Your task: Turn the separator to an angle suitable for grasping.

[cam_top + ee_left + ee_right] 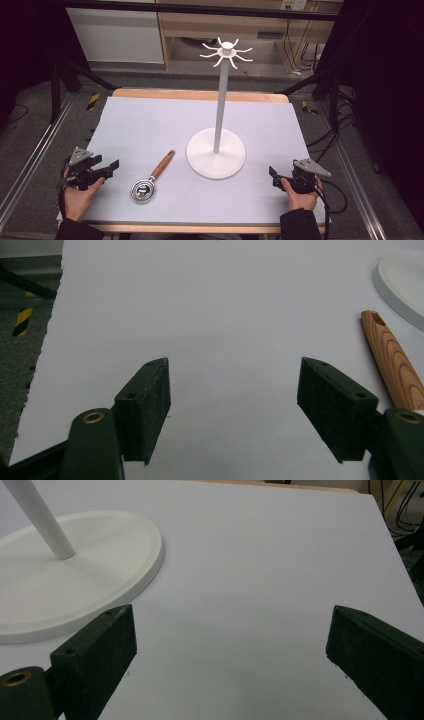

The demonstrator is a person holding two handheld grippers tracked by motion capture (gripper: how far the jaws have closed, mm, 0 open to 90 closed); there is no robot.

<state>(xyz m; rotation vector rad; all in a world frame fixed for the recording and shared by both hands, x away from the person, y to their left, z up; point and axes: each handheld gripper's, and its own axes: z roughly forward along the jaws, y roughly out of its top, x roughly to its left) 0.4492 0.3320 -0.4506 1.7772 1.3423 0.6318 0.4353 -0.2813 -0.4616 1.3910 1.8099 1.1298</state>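
Left gripper [114, 165] jaws spread wide over bare mat, nothing between them; the wooden-handled strainer [150, 180] lies just to its right; right gripper [273, 176] also gapes empty; the white stand [216, 152] rises between them.

Left tool [114, 165] jaws wide, right tool [273, 174] jaws wide

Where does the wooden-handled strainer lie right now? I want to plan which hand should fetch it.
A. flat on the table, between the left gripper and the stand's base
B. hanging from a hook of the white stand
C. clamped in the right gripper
A: the strainer lies flat on the table, right of the open left gripper and left of the stand's base.
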